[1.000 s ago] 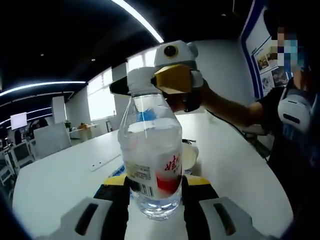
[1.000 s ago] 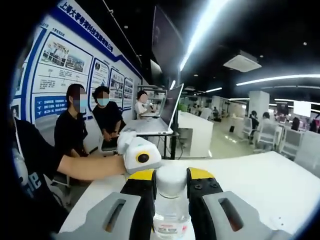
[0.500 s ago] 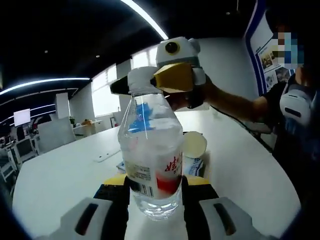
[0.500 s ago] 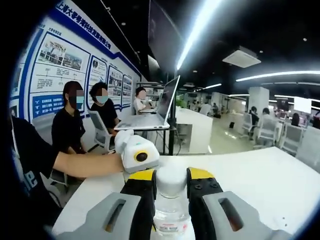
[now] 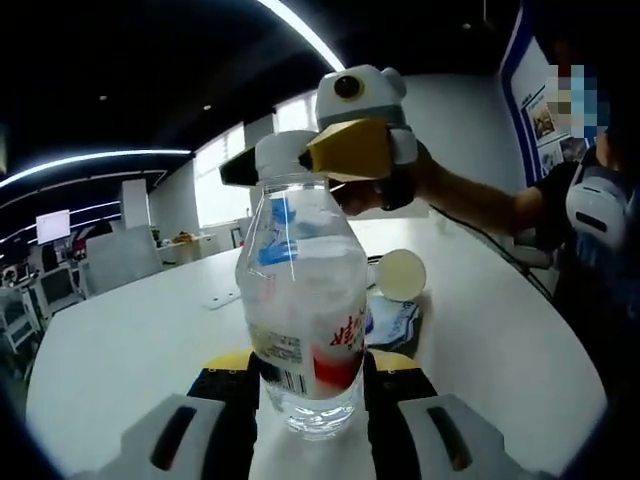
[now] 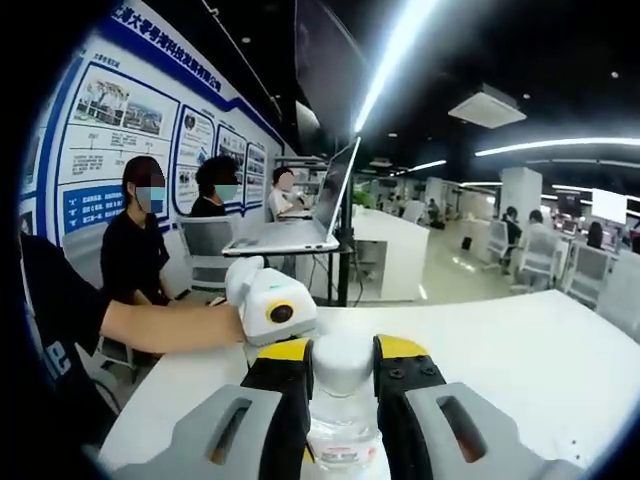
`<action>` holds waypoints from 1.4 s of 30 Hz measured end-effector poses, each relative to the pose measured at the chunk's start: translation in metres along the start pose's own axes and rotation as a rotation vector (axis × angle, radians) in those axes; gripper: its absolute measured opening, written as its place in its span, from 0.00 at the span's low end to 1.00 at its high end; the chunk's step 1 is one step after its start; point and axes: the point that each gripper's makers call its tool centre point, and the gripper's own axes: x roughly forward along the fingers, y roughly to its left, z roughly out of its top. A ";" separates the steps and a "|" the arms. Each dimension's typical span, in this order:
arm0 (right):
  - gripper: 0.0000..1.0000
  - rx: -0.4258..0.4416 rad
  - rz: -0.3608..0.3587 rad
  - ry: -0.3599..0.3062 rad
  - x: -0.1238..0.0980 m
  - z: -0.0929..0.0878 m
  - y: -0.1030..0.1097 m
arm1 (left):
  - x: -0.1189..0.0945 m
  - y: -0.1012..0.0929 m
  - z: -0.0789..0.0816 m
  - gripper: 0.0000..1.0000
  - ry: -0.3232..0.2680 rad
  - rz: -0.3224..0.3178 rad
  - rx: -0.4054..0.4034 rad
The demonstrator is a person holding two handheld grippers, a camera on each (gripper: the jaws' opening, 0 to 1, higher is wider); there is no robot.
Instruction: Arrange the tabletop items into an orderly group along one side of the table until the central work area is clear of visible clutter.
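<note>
Water bottle (image 5: 302,320) is clamped upright at its lower body between the left gripper (image 5: 305,400) fingers; its white cap (image 6: 341,362) is pinched between the closed right gripper (image 6: 341,385) fingers — both grips are closed on it. Beyond the left fingers, a round lidded container (image 5: 401,272) and a blue packet (image 5: 397,318) lie on the white desk (image 5: 140,330).

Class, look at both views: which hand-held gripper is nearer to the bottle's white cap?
Right. The right hand-held gripper clamps the white cap itself; the left hand-held gripper grips the bottle lower down, near its base.
</note>
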 end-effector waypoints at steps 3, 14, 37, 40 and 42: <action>0.21 0.012 -0.002 0.002 0.001 -0.002 -0.003 | -0.001 0.004 -0.002 0.40 0.003 0.005 -0.004; 0.21 0.069 -0.010 0.003 0.002 -0.003 -0.007 | -0.003 0.009 -0.003 0.40 -0.004 0.029 -0.030; 0.31 0.070 -0.096 -0.005 -0.014 -0.001 -0.005 | -0.021 0.010 0.010 0.44 -0.018 0.108 -0.008; 0.32 0.060 -0.096 -0.020 -0.020 0.003 0.001 | -0.023 0.005 0.016 0.45 -0.030 0.105 -0.007; 0.32 0.054 -0.096 -0.024 -0.025 0.002 0.008 | -0.024 0.000 0.018 0.46 -0.037 0.100 0.005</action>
